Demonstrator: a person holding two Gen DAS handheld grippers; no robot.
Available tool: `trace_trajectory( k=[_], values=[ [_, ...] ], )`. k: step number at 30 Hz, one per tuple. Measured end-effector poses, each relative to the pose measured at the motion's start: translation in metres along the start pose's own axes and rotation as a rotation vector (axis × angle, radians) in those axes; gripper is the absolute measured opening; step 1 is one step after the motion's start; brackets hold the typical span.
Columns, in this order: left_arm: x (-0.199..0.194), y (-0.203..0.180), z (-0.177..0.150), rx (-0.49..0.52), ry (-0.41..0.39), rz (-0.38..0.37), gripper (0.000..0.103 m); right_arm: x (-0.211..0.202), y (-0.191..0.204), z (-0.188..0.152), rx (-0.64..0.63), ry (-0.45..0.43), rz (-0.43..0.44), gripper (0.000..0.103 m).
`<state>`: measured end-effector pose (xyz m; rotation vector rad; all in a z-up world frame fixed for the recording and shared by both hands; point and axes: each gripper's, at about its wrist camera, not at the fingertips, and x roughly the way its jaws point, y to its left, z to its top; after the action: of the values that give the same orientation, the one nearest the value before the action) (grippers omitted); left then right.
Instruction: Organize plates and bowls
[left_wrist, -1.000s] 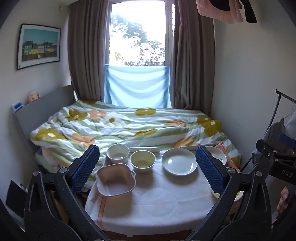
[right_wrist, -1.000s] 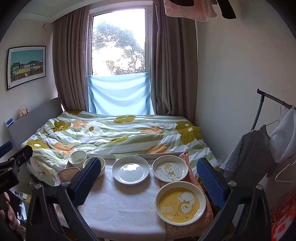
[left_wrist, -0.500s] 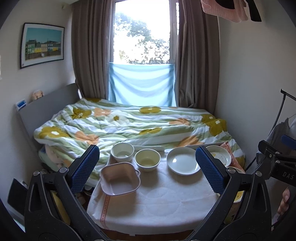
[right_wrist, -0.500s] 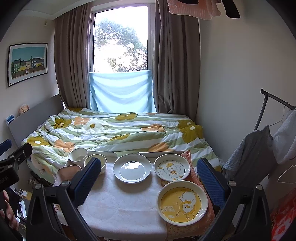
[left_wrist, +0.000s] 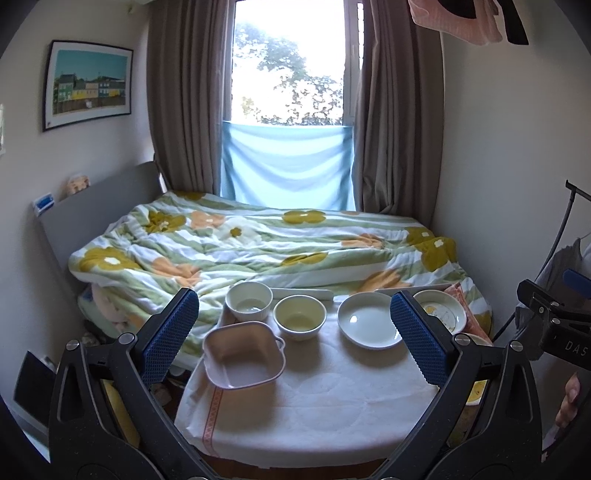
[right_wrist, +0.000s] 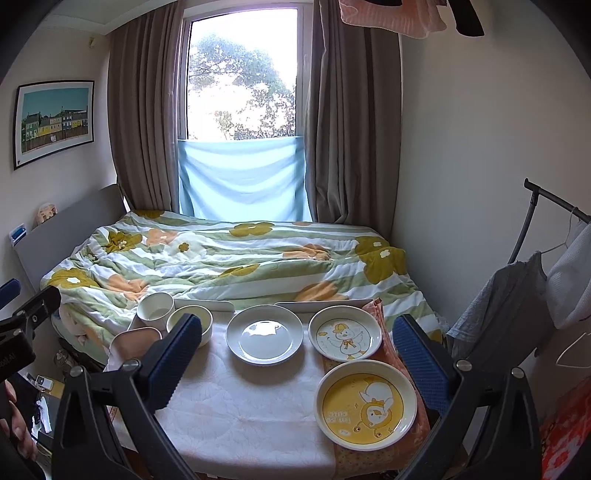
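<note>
— What's changed?
— I've raised both views a little; the dishes sit lower in frame than before.
— And your grippers?
— My left gripper (left_wrist: 294, 338) and right gripper (right_wrist: 295, 354) gape wide, holding nothing.
— The dishes?
— Around the plain white plate (right_wrist: 264, 334): yellow bowl (left_wrist: 300, 316) and pink square dish (left_wrist: 243, 354) left, duck plate (right_wrist: 345, 338) right, yellow plate (right_wrist: 365, 403) nearer me.

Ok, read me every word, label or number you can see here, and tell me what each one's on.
"DAS": white letters on the black frame of the right claw, cut off at the picture's edge.
"I'm so cute": probably, printed upside down on the yellow duck plate.
White lettering on the black body of the left claw: too blurred to read.
Framed picture: any caption is too small to read.
</note>
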<state>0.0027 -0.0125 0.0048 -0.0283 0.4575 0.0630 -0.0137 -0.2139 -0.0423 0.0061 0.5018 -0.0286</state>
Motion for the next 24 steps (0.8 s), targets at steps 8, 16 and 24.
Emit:
trace_trajectory(
  k=[8,16,24],
  values=[
    [-0.0002,0.0003,-0.0003,0.000,0.000,-0.001,0.103,0.0020,0.0006,0.0008,0.000,0.001,-0.001,0.103],
    [0.0010,0.0022,-0.0013,0.003,0.006,-0.007,0.103,0.0050,0.0023,-0.0046,0.004,0.013,-0.005,0.103],
    [0.0028,-0.0002,-0.0021,0.005,0.021,-0.012,0.103,0.0046,0.0027,-0.0063,0.004,0.015,-0.006,0.103]
  ],
)
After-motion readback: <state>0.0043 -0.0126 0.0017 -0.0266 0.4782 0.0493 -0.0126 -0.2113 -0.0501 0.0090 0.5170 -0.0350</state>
